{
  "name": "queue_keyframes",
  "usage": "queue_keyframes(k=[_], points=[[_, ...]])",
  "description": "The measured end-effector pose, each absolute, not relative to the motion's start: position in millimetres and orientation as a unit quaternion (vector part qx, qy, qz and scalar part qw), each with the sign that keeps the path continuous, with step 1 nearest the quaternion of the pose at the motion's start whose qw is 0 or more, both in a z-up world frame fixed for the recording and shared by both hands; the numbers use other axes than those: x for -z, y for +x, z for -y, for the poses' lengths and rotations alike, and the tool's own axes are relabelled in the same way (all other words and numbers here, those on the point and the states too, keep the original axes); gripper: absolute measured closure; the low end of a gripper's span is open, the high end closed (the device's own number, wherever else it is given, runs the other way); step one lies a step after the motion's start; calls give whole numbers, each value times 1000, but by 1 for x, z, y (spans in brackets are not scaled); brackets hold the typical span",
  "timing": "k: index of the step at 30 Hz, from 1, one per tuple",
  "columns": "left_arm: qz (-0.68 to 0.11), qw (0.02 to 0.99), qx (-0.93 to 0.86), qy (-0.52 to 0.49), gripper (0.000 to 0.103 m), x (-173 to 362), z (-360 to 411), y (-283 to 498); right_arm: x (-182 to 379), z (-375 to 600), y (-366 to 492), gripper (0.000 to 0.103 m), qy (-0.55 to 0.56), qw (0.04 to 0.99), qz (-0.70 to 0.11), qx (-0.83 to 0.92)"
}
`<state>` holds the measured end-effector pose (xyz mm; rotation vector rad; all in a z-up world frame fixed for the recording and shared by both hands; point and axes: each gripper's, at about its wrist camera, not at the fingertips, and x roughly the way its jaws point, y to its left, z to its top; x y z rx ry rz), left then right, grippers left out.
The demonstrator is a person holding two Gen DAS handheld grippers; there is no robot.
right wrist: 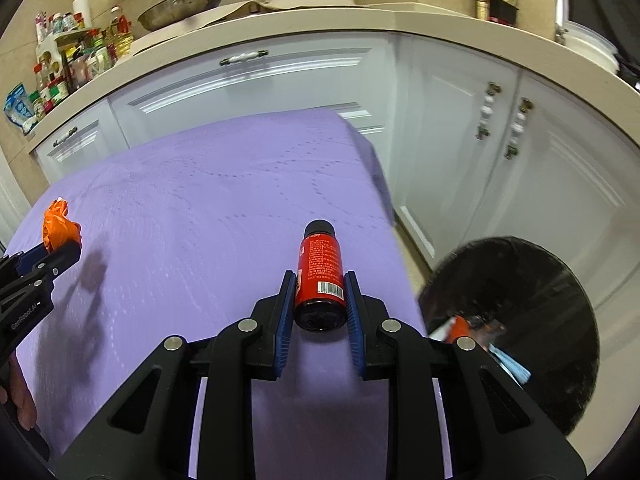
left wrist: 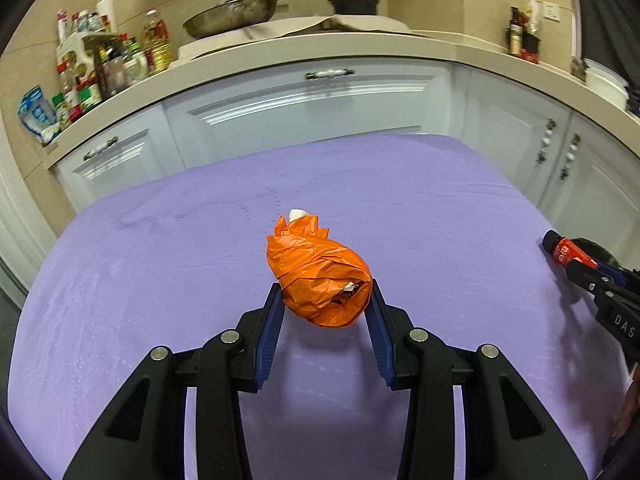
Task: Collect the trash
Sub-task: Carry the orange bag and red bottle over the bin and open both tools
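Observation:
A crumpled orange plastic bag sits between the blue pads of my left gripper, which is shut on it over the purple table. A bit of white paper pokes out of the bag's far end. My right gripper is shut on a red bottle with a black cap, held lengthways above the table's right part. The bottle also shows at the right edge of the left wrist view. The bag and left gripper show at the left of the right wrist view.
A black-lined trash bin with some litter inside stands on the floor right of the table. White cabinets and a counter with a pan, a pot and several bottles lie beyond the table.

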<state>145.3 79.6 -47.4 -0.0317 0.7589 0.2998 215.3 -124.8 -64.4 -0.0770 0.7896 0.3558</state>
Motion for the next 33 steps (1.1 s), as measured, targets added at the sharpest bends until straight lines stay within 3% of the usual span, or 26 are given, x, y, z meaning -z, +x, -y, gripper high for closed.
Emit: queue_keyframes(k=[28,33], points=[[-307,945,77,79,61,20,135,176,52,303,187,80,30,937,-349,-5],[-318,937,87,112,54,35,163,193,57,314,193,67,30,939,-342,12]])
